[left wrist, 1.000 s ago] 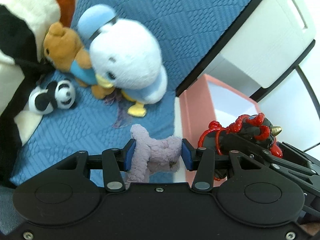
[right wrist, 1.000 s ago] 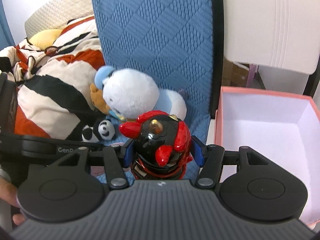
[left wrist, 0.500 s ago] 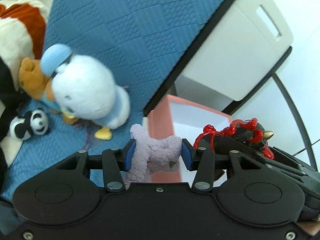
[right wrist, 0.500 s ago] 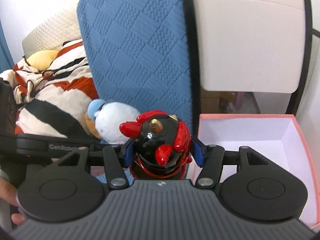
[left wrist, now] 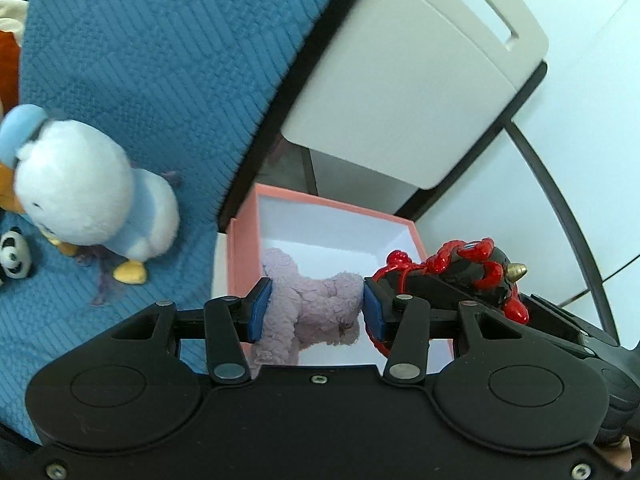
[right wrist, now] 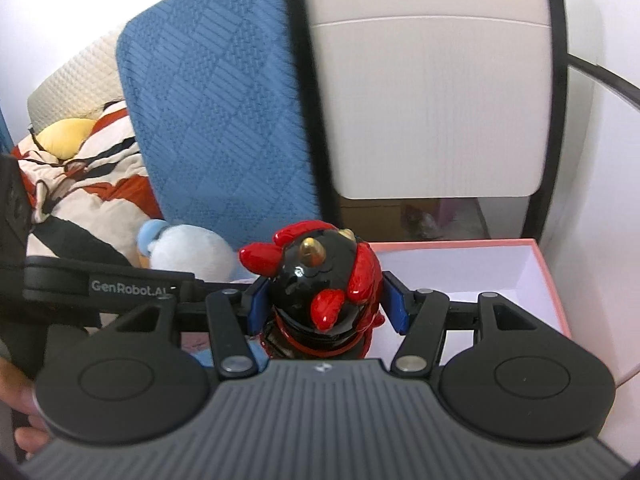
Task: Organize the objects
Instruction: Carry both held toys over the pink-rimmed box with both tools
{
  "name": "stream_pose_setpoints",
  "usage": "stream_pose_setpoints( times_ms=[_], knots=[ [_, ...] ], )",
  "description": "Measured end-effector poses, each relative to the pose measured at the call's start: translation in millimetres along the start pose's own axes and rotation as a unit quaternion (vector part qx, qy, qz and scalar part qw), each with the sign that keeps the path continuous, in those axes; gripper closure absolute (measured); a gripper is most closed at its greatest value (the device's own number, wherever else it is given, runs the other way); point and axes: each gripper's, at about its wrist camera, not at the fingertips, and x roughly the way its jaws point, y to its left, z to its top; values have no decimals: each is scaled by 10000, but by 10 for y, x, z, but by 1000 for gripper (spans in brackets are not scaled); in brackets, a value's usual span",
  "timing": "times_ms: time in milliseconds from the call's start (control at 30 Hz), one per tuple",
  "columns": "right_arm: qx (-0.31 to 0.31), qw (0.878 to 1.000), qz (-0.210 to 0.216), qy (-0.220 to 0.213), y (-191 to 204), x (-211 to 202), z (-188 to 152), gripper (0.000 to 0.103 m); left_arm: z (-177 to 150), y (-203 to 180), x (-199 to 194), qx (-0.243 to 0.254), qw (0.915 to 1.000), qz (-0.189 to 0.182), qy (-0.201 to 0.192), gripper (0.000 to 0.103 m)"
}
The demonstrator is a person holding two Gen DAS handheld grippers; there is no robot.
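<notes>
Blue quilted bedding [left wrist: 168, 60] fills the upper left of the left wrist view, with a white-and-blue duck plush [left wrist: 84, 196] and a small panda toy [left wrist: 14, 258] lying on it. Beside the bedding stands a pink box [left wrist: 244, 248] with a white inside, and behind it a pale cabinet [left wrist: 404, 92]. The left gripper [left wrist: 316, 306] pinches a lilac plush toy [left wrist: 316, 300] between its blue pads, narrow, and the toy hangs over the box's near part. At right the black-and-red horned figurine [left wrist: 476, 272] sits in the other tool.

From the right wrist view, the right gripper [right wrist: 326, 304] clamps the figurine [right wrist: 320, 284] upright at a middling width, just left of the box [right wrist: 548, 280], whose white inside shows behind it. The duck plush [right wrist: 188, 254] lies at left on the bedding [right wrist: 216, 100], next to a striped blanket [right wrist: 84, 184]. Fingers [right wrist: 20, 400] of a hand show at the lower left edge.
</notes>
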Motion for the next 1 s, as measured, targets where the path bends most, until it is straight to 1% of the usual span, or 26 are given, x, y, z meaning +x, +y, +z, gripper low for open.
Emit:
stream_pose_setpoints(
  times_ms=[167,500,733,1000],
  knots=[
    [145,9998,-85,119,-317,53,-103,43,-125,-212,274,109,9998,50,160,58],
    [385,9977,-326,458,-929,234,-467,43,-369,-421,961,155,9976,168,651,58],
    [467,9954,-454,703,-1281,483,-708,43,-402,-439,1386,246,9941,328,999,58],
    [320,9926,-613,999,-1508,784,-974,43,-476,-432,1811,397,9885,486,1373,58]
  ],
)
